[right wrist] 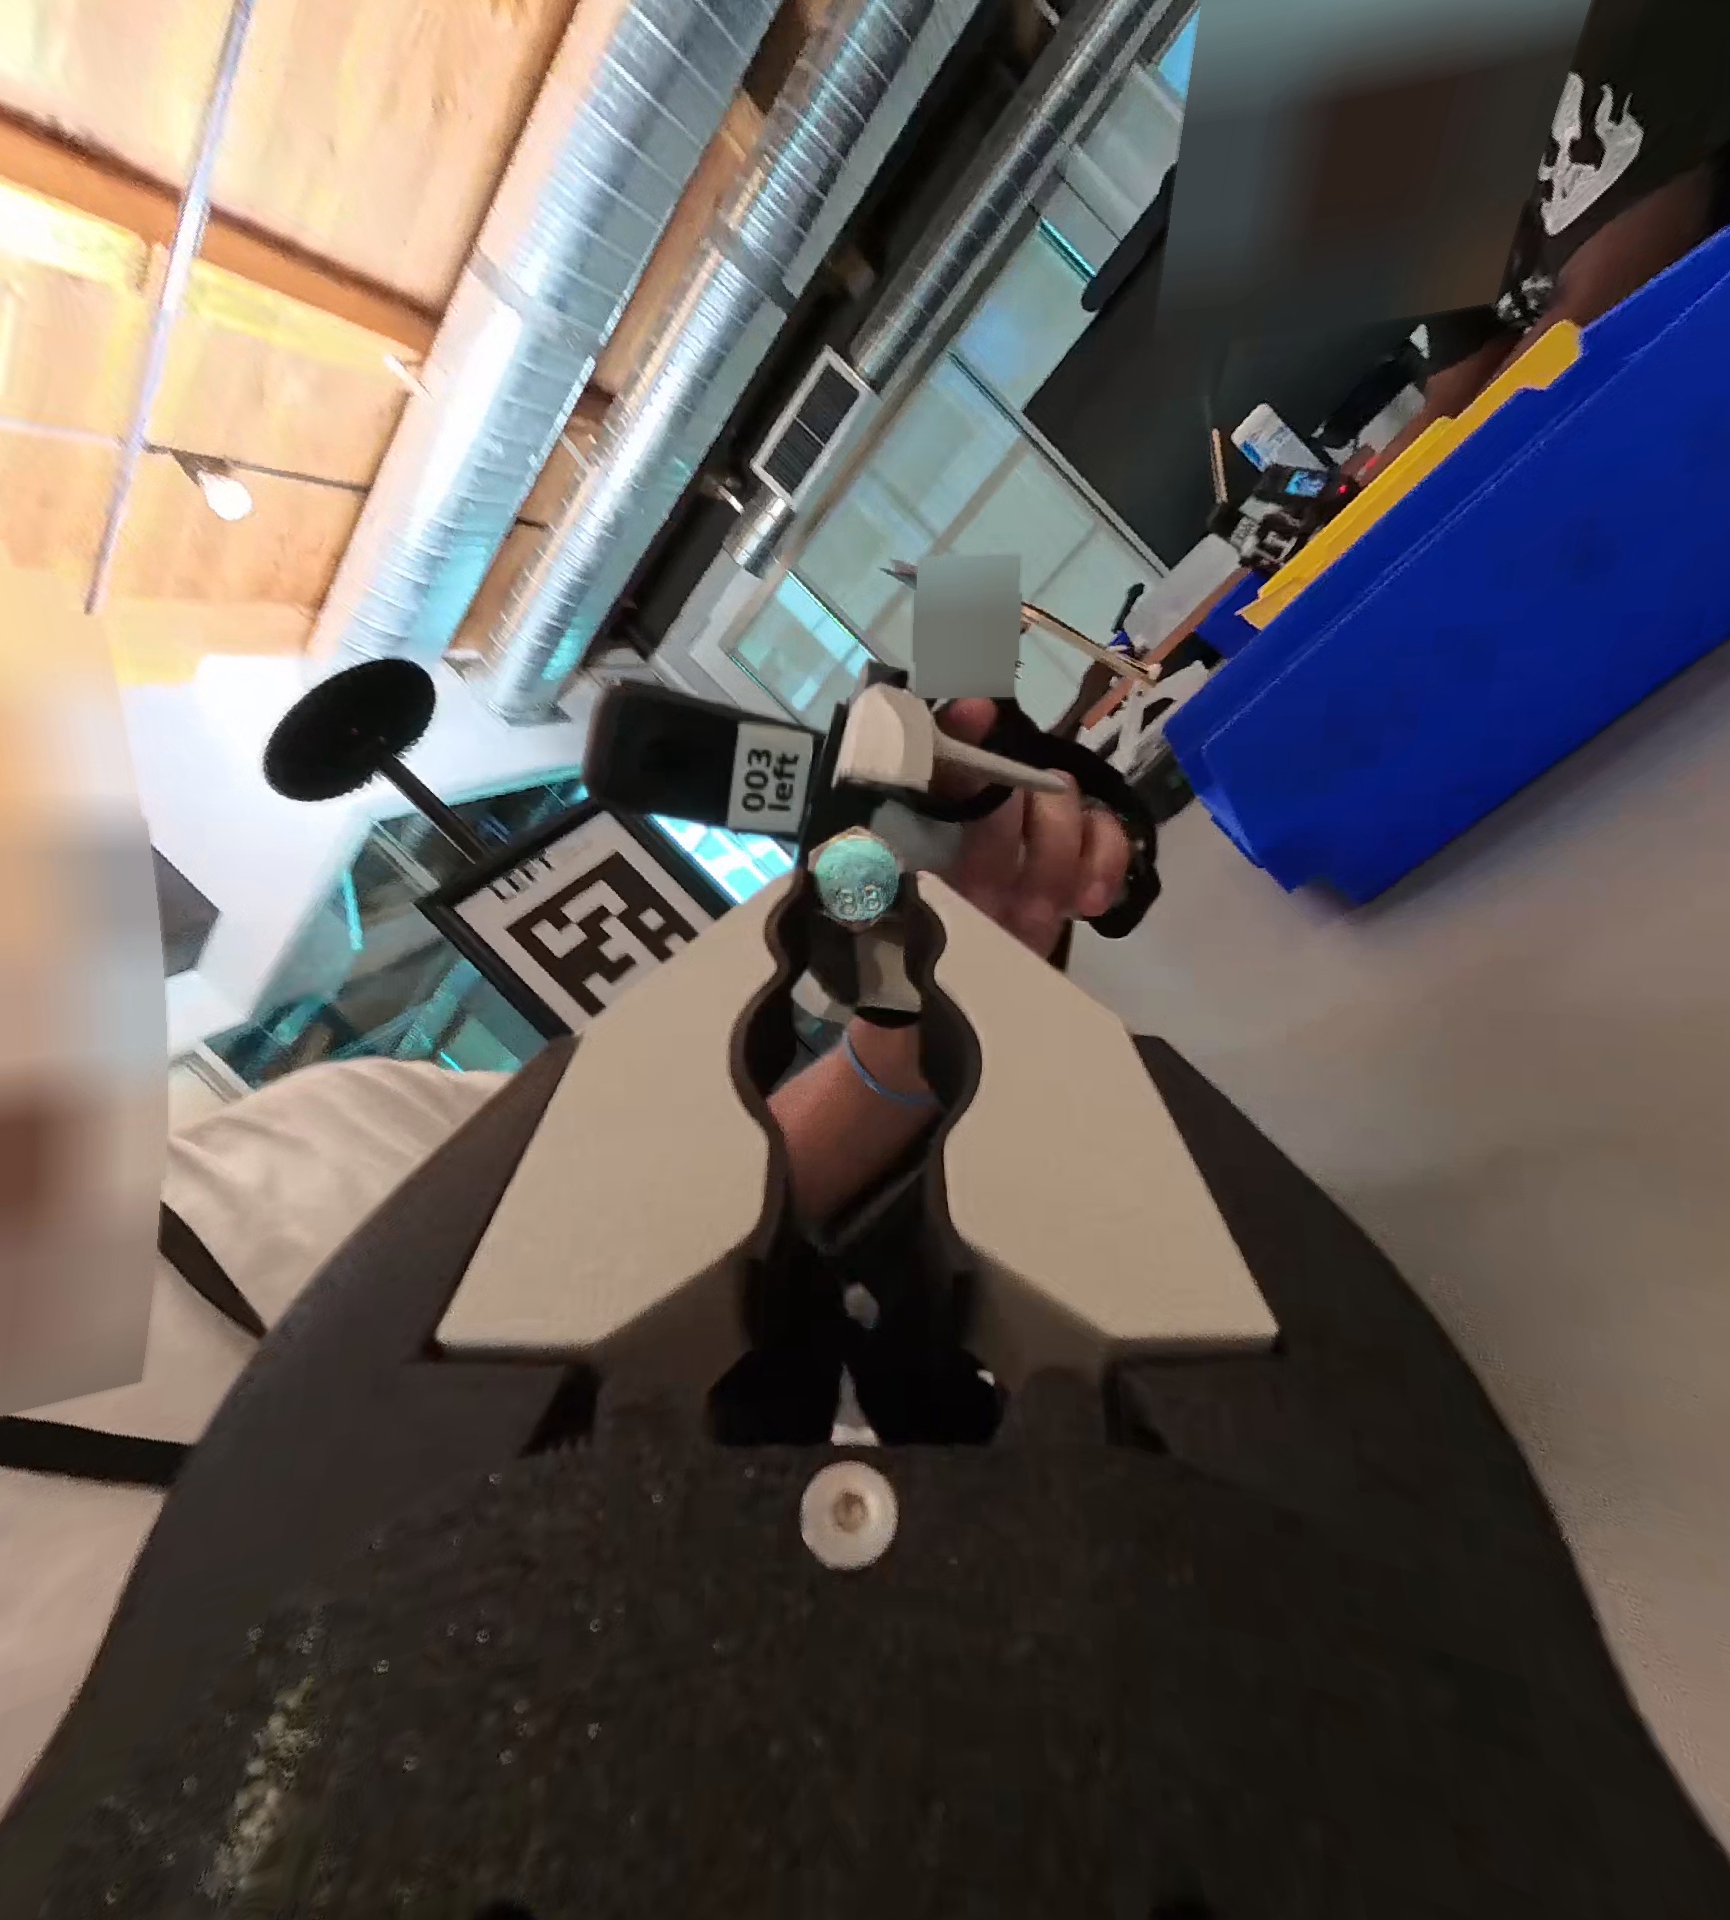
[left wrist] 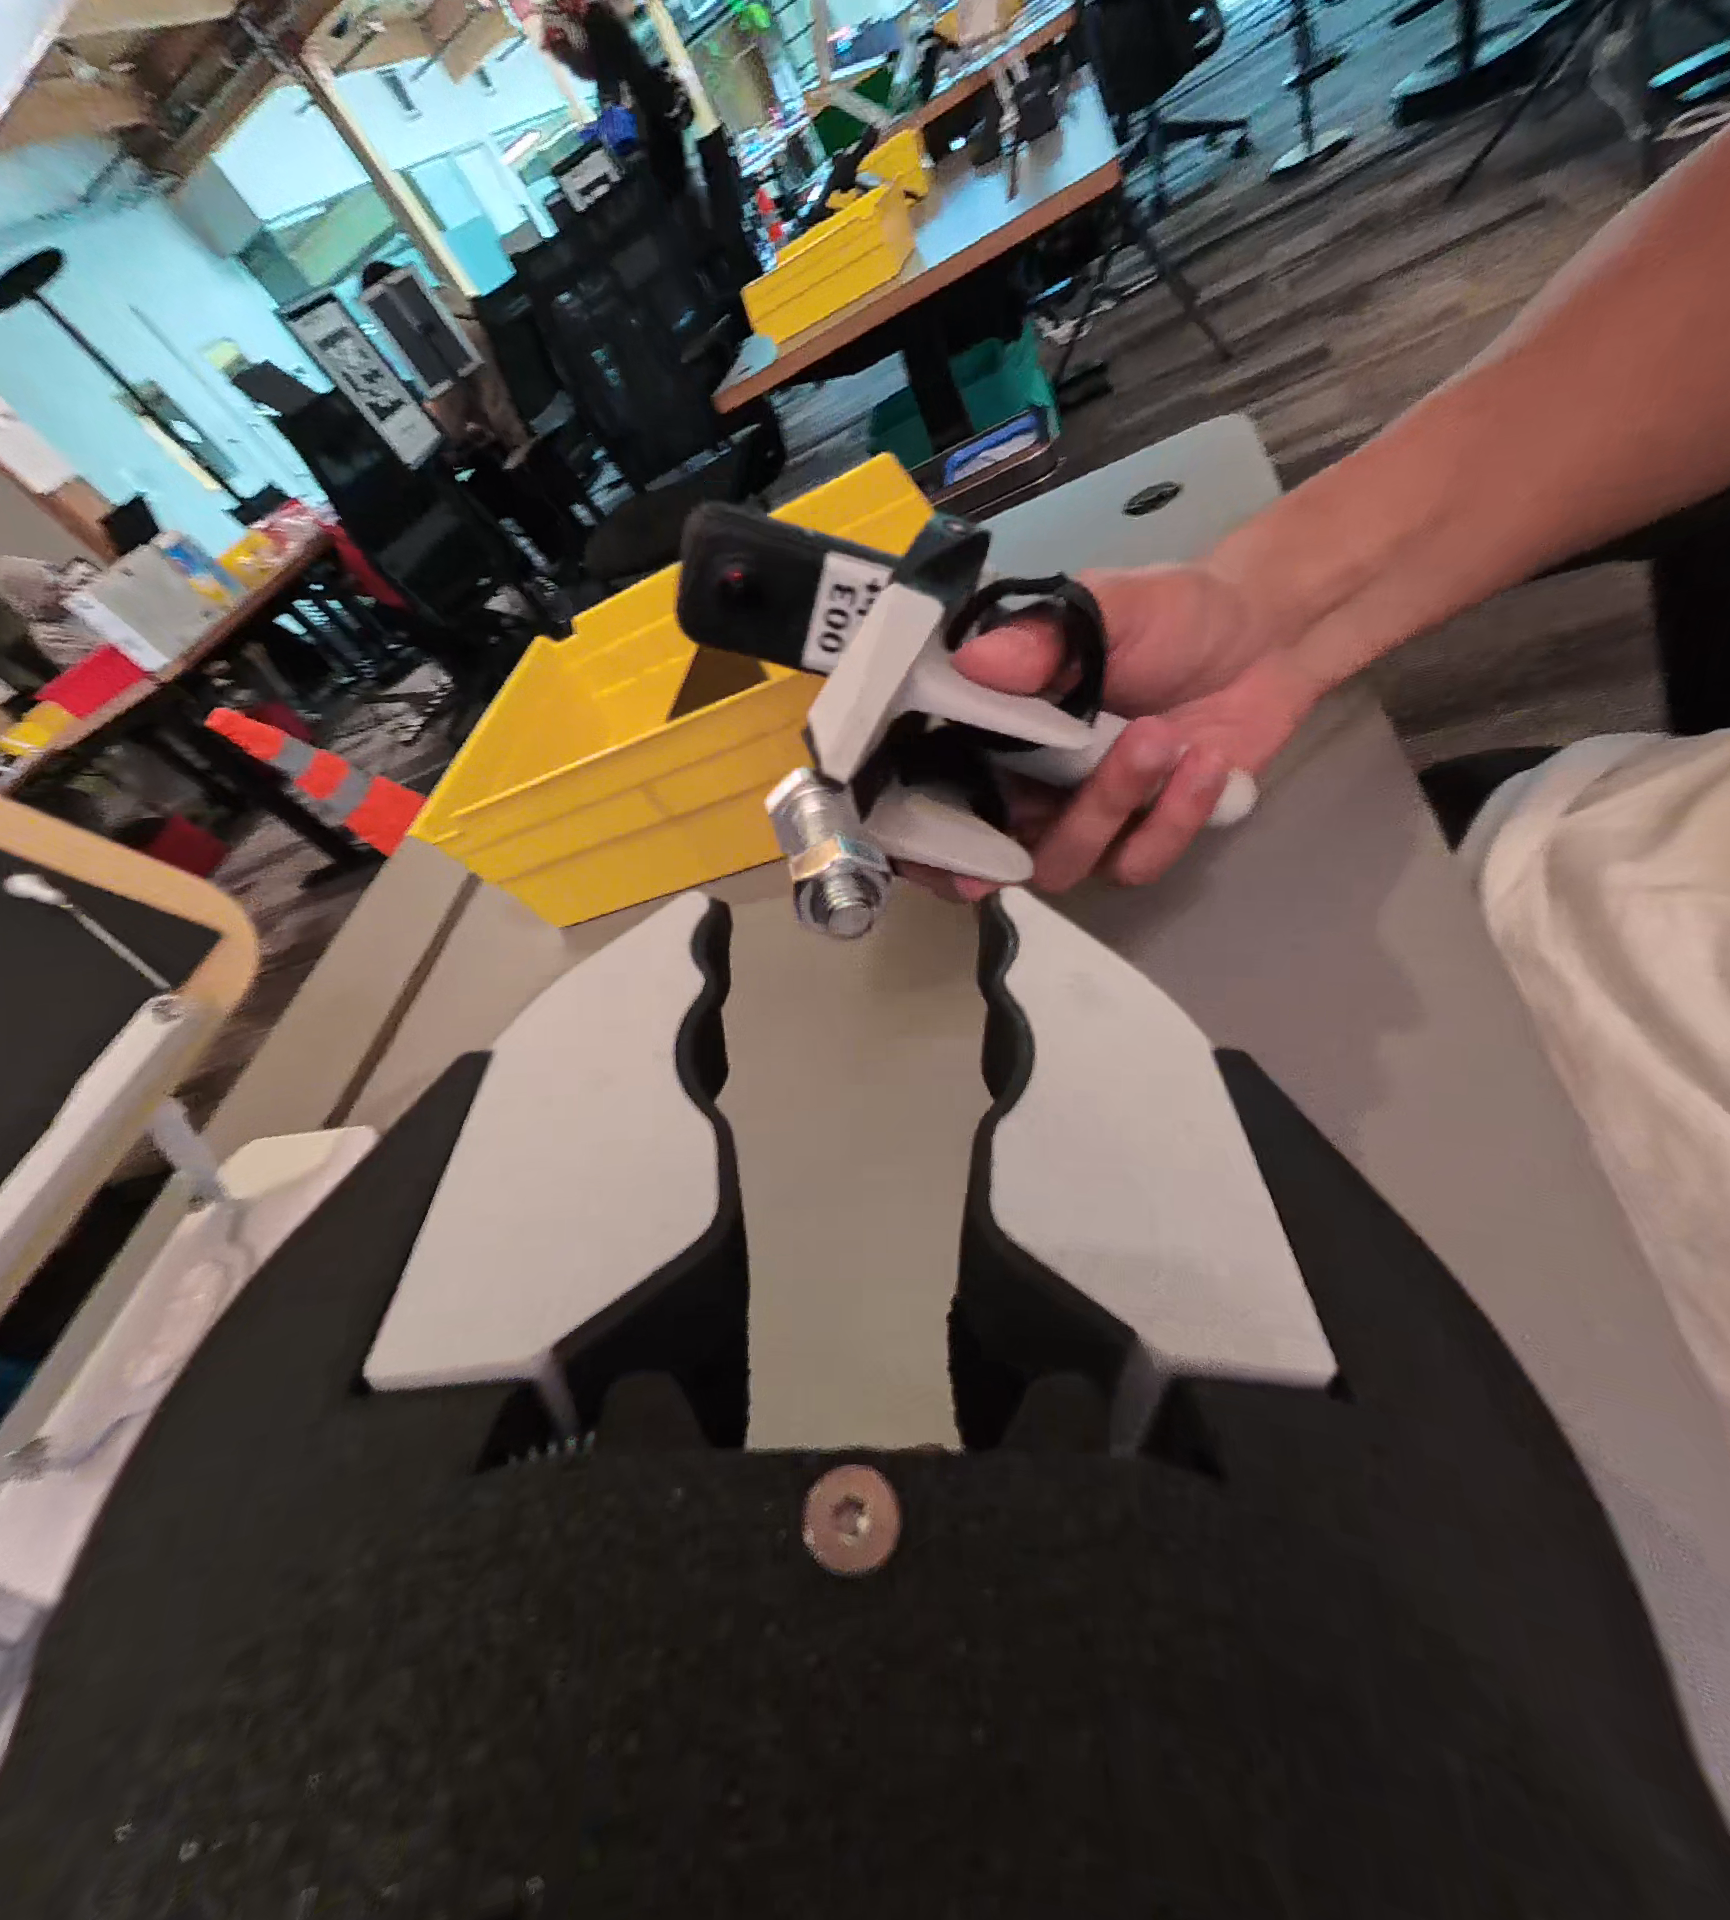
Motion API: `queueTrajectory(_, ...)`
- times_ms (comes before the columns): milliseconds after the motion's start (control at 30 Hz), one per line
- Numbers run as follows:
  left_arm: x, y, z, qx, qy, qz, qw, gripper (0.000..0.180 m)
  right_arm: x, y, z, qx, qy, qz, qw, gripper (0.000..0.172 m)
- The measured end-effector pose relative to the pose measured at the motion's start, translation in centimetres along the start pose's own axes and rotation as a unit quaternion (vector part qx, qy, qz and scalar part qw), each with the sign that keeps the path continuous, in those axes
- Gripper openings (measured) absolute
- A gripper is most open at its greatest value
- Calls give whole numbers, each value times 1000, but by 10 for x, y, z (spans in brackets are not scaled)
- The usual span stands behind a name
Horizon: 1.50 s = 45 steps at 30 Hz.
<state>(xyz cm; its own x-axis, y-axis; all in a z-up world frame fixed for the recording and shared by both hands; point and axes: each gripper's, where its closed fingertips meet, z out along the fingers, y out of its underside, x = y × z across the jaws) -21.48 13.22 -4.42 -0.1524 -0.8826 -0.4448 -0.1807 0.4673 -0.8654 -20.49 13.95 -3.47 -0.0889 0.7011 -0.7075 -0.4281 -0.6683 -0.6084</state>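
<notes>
Hard to make out first: in the right wrist view we only get the bolt (right wrist: 853,891) head-on, so its shank is hidden behind the hex head, and the left gripper (right wrist: 866,821) past it is mostly hidden by the bolt and the person's hand (right wrist: 1058,862), so its fingers can't be read there. Blurred patches cover part of that view too.

Counting: one bolt, one nut (left wrist: 837,854) threaded on it, two grippers, one yellow bin (left wrist: 632,769), one blue bin (right wrist: 1526,644).

The left wrist view shows the side of things: the right gripper (left wrist: 856,800) is clamped on the bolt's shank near the head, held up in the air above the grey table (left wrist: 1204,1039). The left gripper (left wrist: 853,940) has its jaws spread wide with nothing between them, just short of the bolt's threaded end. The yellow bin only shows in this view, the blue one only in the other.
</notes>
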Motion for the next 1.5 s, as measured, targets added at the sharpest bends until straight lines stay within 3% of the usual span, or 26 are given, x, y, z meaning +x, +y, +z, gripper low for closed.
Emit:
queueTrajectory(133,0,1,2,-5,-14,9,1000,28,0,0,5,31,-24,57,998,16)
queueTrajectory(267,-3,-5,-3,7,-28,-1,1000,18,0,5,9,12,-13,34,999,16)
queueTrajectory(333,-2,-6,-3,3,-21,-60,998,18,-1,6,9,5,-4,10,1000,16)
queueTrajectory(400,-2,-2,-3,-13,1,-167,986,18,2,6,8,-2,17,-35,999,17)
queueTrajectory(433,-1,-2,-3,-14,20,-239,971,18,1,6,8,-4,26,-67,997,17)
queueTrajectory(500,1,-8,-5,7,80,-389,918,17,-4,6,10,-8,36,-151,988,17)
queueTrajectory(600,0,-17,-11,65,181,-584,789,17,-8,9,14,-19,63,-276,959,17)
queueTrajectory(667,-1,-14,-12,91,221,-650,722,17,-5,9,13,-20,71,-286,955,17)
queueTrajectory(700,-1,-13,-11,103,233,-655,711,18,-5,8,13,-16,67,-273,959,17)
queueTrajectory(733,-2,-13,-11,109,235,-644,720,19,-4,6,12,-11,67,-263,962,16)
queueTrajectory(767,-3,-10,-9,104,224,-622,743,30,-3,4,11,-5,67,-256,964,17)
queueTrajectory(833,-10,5,-2,67,156,-558,812,72,-5,0,8,5,61,-240,969,16)
queueTrajectory(933,-22,9,-3,63,65,-391,916,81,-4,-6,4,22,55,-201,978,17)
queueTrajectory(1033,-26,0,-6,68,-11,-178,982,71,0,-7,2,29,45,-126,991,17)
queueTrajectory(1100,-18,-4,-6,49,-24,-68,996,67,2,-6,2,33,36,-66,997,16)
queueTrajectory(1167,-7,-5,-3,26,-9,-14,1000,56,5,-4,3,34,28,-20,999,16)
queueTrajectory(1500,-5,0,-5,-20,-32,50,998,18,5,6,8,9,14,24,1000,16)
